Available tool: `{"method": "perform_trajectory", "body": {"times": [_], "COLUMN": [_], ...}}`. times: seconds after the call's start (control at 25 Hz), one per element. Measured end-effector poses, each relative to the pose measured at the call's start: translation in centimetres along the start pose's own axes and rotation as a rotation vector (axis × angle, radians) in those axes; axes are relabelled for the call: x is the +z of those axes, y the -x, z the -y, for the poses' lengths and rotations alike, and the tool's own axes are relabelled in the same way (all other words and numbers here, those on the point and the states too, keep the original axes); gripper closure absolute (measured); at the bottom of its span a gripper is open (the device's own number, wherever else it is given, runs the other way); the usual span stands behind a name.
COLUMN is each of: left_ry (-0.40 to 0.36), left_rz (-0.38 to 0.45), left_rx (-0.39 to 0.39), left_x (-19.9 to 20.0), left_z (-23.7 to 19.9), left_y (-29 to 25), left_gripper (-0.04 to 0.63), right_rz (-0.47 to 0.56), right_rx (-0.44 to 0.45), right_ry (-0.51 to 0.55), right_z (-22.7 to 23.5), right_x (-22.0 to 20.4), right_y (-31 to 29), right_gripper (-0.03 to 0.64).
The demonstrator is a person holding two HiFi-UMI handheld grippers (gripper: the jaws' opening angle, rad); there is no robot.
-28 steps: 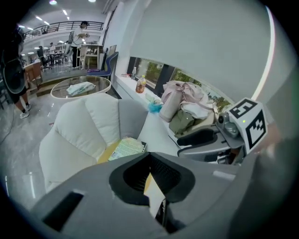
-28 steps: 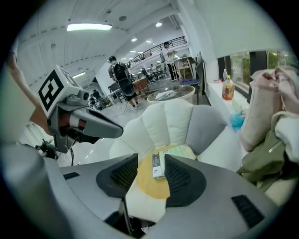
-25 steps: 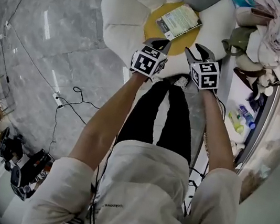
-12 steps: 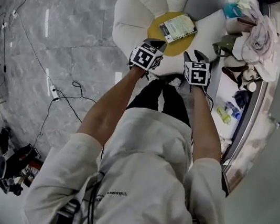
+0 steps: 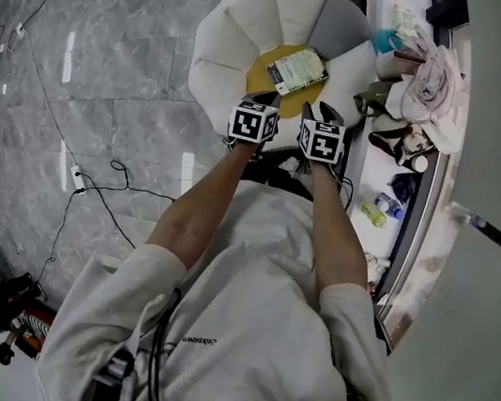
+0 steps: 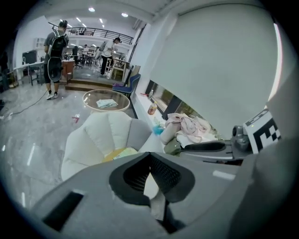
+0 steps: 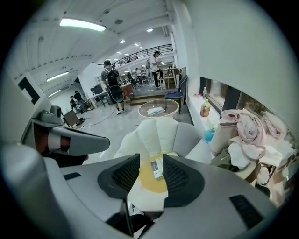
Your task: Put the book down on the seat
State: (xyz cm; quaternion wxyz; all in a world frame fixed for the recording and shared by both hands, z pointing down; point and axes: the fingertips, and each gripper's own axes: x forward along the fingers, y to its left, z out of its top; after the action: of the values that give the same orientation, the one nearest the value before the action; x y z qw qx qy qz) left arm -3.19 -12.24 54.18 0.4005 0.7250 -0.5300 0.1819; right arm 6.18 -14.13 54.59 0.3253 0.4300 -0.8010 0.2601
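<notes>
Both grippers now stand higher above the seat (image 5: 260,75) than a second ago. The left gripper (image 5: 267,102) carries nothing, and its jaws appear to meet at the tips. The book (image 5: 298,69) lies flat on the yellow seat, clear of both tools. The right gripper (image 5: 316,112) is released and empty, and its jaws have just been closing slightly. Placement reads as complete.

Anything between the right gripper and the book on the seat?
Nothing visible. The book lies flat on the yellow seat; the right gripper, jaws open, empty, having just closed a little, looks straight at it.
</notes>
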Motion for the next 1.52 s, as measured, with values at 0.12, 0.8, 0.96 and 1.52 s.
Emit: {"method": "perform_trajectory", "body": {"times": [0.12, 0.8, 0.96, 1.52], "left_ry": [0.042, -0.052, -0.075, 0.022], "left_rz": [0.021, 0.005, -0.014, 0.004], "left_rx": [0.025, 0.04, 0.056, 0.065], "left_x": [0.4, 1.2, 1.2, 1.2], "left_z": [0.3, 0.4, -0.2, -2.1], "left_y": [0.5, 0.1, -0.1, -0.3], "left_gripper": [0.586, 0.586, 0.586, 0.586], "right_rz": [-0.008, -0.024, -0.053, -0.047], "right_rx": [-0.012, 0.035, 0.038, 0.036], "right_ry": [-0.008, 0.034, 0.031, -0.005], "right_z": [-0.4, 0.2, 1.4, 2.5], "right_x": [0.1, 0.1, 0.2, 1.0], "right_y": [0.2, -0.1, -0.6, -1.5], "right_gripper": [0.482, 0.609, 0.611, 0.611]}}
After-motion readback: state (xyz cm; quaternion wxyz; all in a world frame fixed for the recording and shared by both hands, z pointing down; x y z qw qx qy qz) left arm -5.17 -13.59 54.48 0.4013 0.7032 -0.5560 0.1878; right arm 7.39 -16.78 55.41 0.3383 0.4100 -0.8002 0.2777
